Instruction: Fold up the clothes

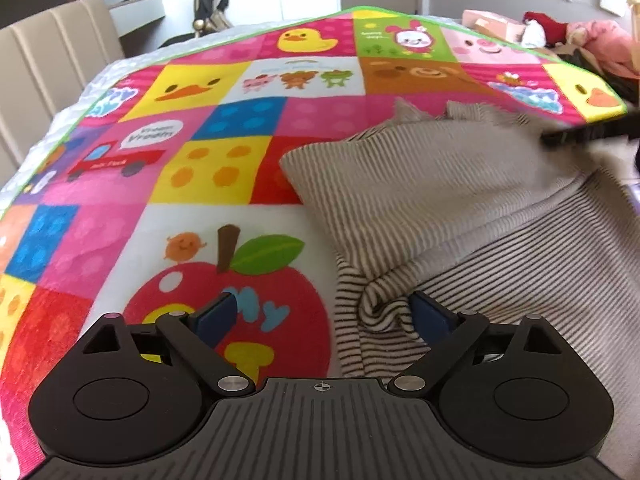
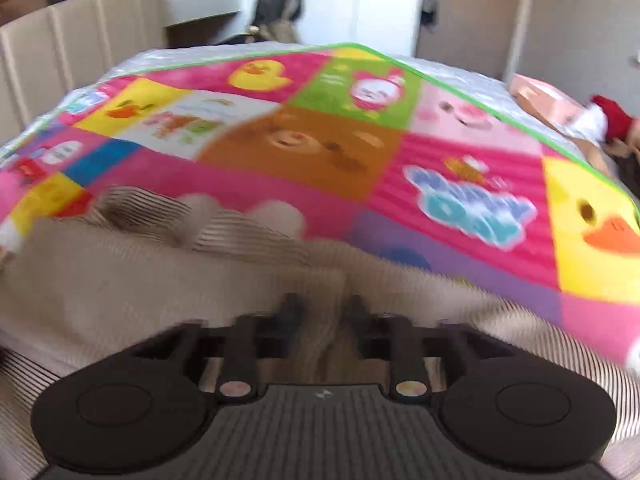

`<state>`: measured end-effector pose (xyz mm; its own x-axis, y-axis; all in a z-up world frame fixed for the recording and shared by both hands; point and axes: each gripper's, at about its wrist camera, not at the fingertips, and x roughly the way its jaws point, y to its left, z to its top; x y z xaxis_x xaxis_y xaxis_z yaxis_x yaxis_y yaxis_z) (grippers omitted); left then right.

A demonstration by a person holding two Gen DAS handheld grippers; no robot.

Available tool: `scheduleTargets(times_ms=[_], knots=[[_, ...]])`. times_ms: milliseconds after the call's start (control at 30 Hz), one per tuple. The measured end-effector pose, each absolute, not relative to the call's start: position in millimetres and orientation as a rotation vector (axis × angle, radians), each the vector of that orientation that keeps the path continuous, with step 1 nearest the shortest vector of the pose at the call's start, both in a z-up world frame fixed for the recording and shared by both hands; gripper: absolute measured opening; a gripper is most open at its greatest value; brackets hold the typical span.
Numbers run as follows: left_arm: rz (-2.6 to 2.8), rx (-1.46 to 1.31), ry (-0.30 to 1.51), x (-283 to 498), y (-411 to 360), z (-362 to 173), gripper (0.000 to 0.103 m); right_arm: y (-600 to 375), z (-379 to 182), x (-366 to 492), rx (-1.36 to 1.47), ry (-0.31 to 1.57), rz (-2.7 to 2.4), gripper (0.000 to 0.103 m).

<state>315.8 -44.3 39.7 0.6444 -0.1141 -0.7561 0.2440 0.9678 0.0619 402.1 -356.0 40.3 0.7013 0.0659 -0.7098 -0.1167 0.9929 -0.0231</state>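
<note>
Striped garment (image 1: 460, 208) lies on the patchwork play mat (image 1: 224, 168), which covers a bed, twd the mat's right side in left wrist view. One flap is already turned over, so pale inside faces up over the darker striped outside: first fold looks under way, not finished. Edges are uneven & a bunched ridge sits near the lower hem, so no neat rectangle yet.

Left hand-held gripper (image 1: 328, 314): jaws spread wide, blue pads (image 1: 430, 314) clear, right pad just touching the bunched hem; holding nothing.

Right hand-held gripper (image 2: 320, 312): jaws drawn narrow w/ a pinch of the garment (image 2: 160, 280) between them, as far as the blur lets me judge. It shows as a dark blurred bar (image 1: 588, 132) at the garment's far right in the left view, seemingly carrying that part across.

Left to do, by my read: lay the flap flat, smooth the bunch, fold again, maybe once more. Roughly early-mid stage. More clothes (image 1: 600, 40) wait at the far right edge.
</note>
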Motion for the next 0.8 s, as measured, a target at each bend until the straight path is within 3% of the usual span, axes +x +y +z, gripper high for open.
scheduleTargets(times_ms=[33, 67, 300, 567, 633, 733, 800], knots=[[-0.224, 0.145, 0.848, 316, -44, 43, 0.096, -365, 42, 397, -0.025, 0.782, 0.069, 0.054], [-0.242, 0.126, 0.85, 316, -43, 46, 0.096, -375, 45, 390, 0.026, 0.78, 0.048, 0.055], [-0.312, -0.151, 0.881, 322, -39, 62, 0.096, -469, 76, 302, 0.428, 0.728, -0.142, 0.056], [-0.336, -0.306, 0.902, 328, -54, 66, 0.097, -570, 44, 294, 0.823, 0.627, -0.423, 0.053], [-0.332, -0.319, 0.904, 324, -52, 68, 0.097, -576, 41, 310, 0.798, 0.611, -0.427, 0.044], [-0.31, -0.31, 0.9, 319, -43, 72, 0.098, -578, 48, 337, 0.691, 0.611, -0.435, 0.012], [-0.291, -0.307, 0.899, 315, -34, 74, 0.098, -574, 67, 347, 0.636, 0.577, -0.397, 0.01]])
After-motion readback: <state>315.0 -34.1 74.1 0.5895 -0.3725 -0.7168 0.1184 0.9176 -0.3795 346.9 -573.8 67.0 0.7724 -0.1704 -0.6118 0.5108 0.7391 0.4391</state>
